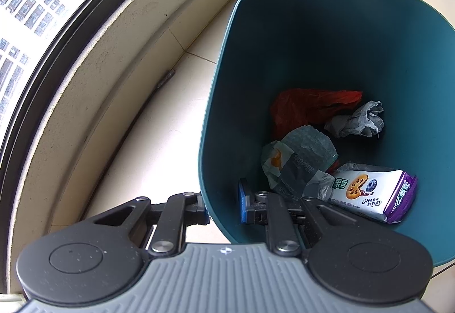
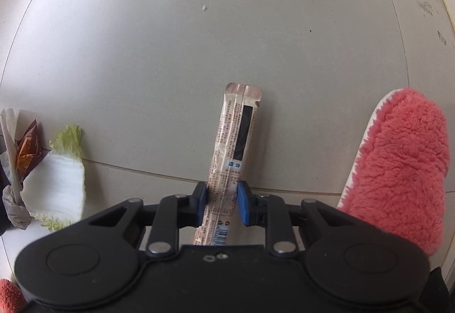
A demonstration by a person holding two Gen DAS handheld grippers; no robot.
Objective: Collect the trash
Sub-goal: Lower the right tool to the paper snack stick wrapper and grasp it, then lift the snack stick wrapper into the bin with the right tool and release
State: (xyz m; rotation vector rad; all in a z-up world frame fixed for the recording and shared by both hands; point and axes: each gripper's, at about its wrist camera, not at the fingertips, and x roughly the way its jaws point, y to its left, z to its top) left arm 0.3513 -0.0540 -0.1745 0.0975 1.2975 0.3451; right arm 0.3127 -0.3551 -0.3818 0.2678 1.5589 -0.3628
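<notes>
A teal trash bin (image 1: pixel 312 42) stands on the tiled floor in the left wrist view. My left gripper (image 1: pixel 224 206) is shut on its near wall, one finger outside and one inside. Inside lie a red plastic bag (image 1: pixel 307 105), a crumpled tissue (image 1: pixel 358 119), a green-grey wrapper (image 1: pixel 298 162) and a white and purple snack pack (image 1: pixel 369 193). In the right wrist view a long beige stick wrapper (image 2: pixel 239 136) lies on the floor. My right gripper (image 2: pixel 221 205) points down at it, with both blue pads against the wrapper's long edges.
A cabbage leaf (image 2: pixel 57 182), a brown wrapper (image 2: pixel 28 150) and crumpled paper (image 2: pixel 14 207) lie to the left of the right gripper. A pink fluffy slipper (image 2: pixel 398 170) is close on its right. A window (image 1: pixel 28 0) and low sill wall (image 1: pixel 99 57) run left of the bin.
</notes>
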